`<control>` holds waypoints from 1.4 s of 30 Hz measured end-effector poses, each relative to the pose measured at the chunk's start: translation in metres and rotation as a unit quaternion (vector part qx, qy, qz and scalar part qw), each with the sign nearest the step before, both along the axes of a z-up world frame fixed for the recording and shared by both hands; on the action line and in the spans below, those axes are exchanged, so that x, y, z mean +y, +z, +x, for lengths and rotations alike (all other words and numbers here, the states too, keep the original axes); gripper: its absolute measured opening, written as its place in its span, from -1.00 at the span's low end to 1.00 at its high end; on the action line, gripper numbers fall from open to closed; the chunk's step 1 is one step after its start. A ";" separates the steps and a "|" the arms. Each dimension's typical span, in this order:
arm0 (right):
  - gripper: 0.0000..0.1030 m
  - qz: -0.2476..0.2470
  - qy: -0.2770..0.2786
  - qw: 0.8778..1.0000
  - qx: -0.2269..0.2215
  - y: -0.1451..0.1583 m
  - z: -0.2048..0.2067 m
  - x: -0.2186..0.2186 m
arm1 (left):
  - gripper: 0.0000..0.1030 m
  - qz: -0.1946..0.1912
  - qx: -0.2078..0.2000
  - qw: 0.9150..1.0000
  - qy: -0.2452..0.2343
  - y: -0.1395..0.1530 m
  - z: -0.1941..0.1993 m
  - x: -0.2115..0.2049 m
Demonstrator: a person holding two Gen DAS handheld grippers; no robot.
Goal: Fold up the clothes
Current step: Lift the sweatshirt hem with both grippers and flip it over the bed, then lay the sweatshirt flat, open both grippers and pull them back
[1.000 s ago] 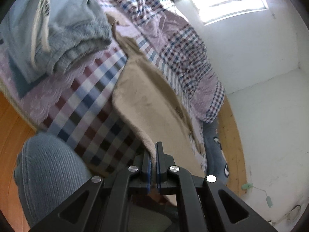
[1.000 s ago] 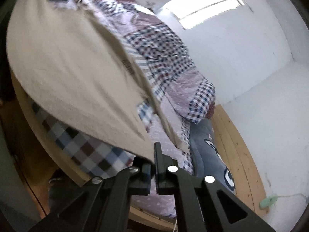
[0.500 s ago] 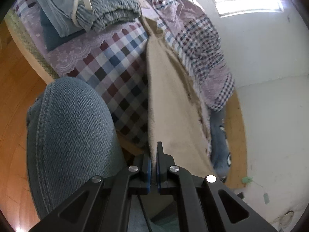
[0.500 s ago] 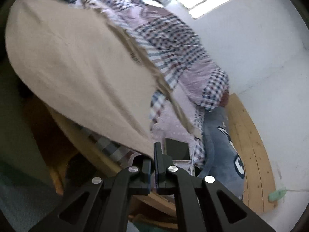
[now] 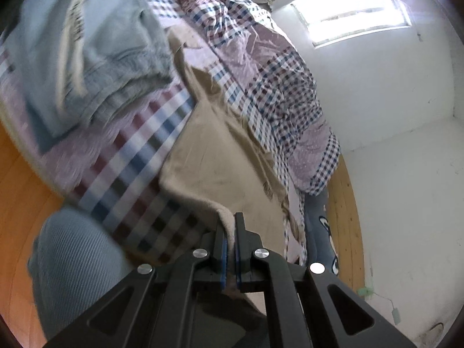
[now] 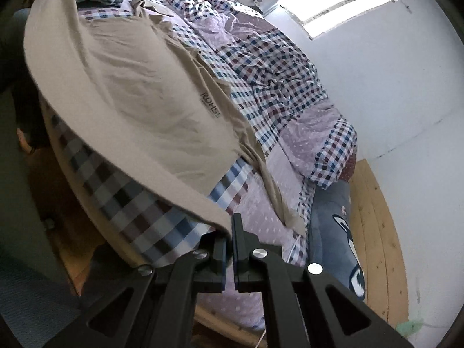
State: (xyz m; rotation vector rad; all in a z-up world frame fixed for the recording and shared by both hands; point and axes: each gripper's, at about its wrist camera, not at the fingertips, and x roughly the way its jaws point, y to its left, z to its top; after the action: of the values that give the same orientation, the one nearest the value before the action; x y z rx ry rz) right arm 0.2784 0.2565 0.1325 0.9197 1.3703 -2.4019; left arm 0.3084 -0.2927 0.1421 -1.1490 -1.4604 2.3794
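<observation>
Left gripper point(image 5: 229, 232) and right gripper point(image 6: 229, 232) are each clamping jaws on the tan garment's point(image 6: 139, 92) hem—spreading it flat over the bed point(image 6: 162, 226) for folding.

Garment point(image 6: 139, 92) on bed point(image 6: 304, 133), folded stack point(image 5: 95, 58) behind.

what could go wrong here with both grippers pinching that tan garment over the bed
1. Each grip is only on the hem: the left gripper and right gripper pinch just the edge of the tan garment, so a tug could slip it free.
2. Its far end lies beside the folded grey pile; dragging may disturb that.
</observation>
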 end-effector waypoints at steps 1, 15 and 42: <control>-0.99 -0.003 -0.002 1.000 -0.003 0.000 -0.014 0.000 | -0.96 -0.002 -0.003 1.000 0.001 -0.002 -0.013 -0.001; -0.99 0.039 -0.058 0.997 0.030 -0.069 -0.179 -0.004 | -0.96 -0.046 -0.021 0.999 0.013 -0.063 -0.149 -0.003; -0.12 -0.332 -0.252 0.908 -0.030 -0.057 -0.170 0.081 | 0.55 -0.191 0.004 0.981 0.020 -0.068 -0.097 0.012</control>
State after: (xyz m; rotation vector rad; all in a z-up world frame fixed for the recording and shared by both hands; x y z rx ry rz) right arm 0.1085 0.3378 0.0759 1.2112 0.2175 -2.8573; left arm 0.2111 -0.2805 0.0741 -1.1881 -1.0583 2.7699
